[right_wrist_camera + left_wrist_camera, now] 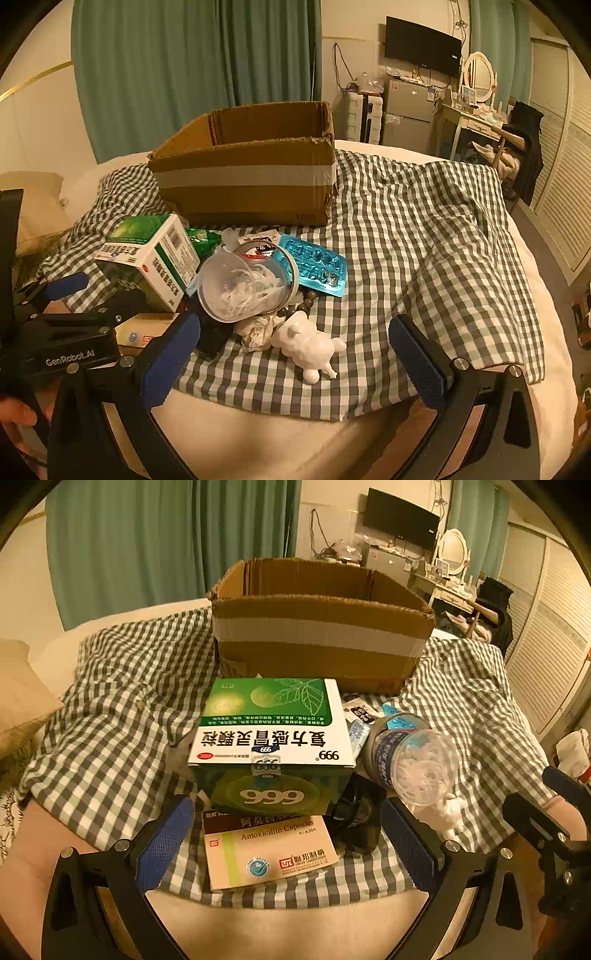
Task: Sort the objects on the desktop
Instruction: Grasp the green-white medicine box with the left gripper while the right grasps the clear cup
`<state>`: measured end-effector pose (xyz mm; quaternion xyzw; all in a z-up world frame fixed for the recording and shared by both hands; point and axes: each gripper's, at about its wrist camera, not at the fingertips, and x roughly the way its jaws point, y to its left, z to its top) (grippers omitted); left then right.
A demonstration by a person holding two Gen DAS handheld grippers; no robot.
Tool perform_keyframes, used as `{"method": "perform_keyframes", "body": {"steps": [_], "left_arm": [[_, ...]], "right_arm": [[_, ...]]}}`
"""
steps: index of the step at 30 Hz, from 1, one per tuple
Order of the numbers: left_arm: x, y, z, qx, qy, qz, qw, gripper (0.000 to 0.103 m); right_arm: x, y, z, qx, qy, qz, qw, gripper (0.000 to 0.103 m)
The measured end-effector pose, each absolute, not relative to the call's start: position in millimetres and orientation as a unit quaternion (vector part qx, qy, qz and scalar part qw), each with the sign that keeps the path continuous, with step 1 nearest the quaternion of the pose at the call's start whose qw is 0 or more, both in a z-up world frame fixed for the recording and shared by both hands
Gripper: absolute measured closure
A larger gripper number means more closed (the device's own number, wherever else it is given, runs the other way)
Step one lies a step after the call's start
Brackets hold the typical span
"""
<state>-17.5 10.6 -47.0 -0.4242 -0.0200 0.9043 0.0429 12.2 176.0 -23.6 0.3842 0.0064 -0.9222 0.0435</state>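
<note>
A green and white 999 medicine box point(271, 744) lies on a checked cloth, partly over a tan amoxicillin box point(269, 853). My left gripper point(288, 849) is open, its blue pads on either side of these boxes. A clear plastic jar point(410, 760) lies on its side to the right. In the right wrist view the jar point(245, 286), a white figurine point(308, 345), a blue blister pack point(314, 266) and dark beads point(306, 299) lie ahead of my open, empty right gripper point(295, 365). An open cardboard box point(317, 627) stands behind the pile.
The checked cloth point(424, 240) covers a bed. A pillow point(18, 698) lies at the left. A black object point(354, 819) sits beside the amoxicillin box. A fridge point(410, 110), dressing table and louvred wardrobe doors point(561, 166) stand at the right.
</note>
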Motion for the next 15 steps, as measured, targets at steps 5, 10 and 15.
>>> {"method": "perform_keyframes", "body": {"steps": [5, 10, 15], "left_arm": [[-32, 12, -58, -0.428, -0.017, 0.903, 0.039, 0.0], [-46, 12, -67, -0.421, 0.004, 0.906, 0.035, 0.0], [-53, 7, -77, -0.418, 0.0, 0.907, 0.055, 0.0]], "right_arm": [[7, 176, -34, 0.39, 0.007, -0.92, 0.049, 0.0], [2, 168, -41, 0.385, 0.016, -0.921, 0.056, 0.0], [-2, 158, -43, 0.372, 0.022, -0.925, 0.077, 0.0]]}}
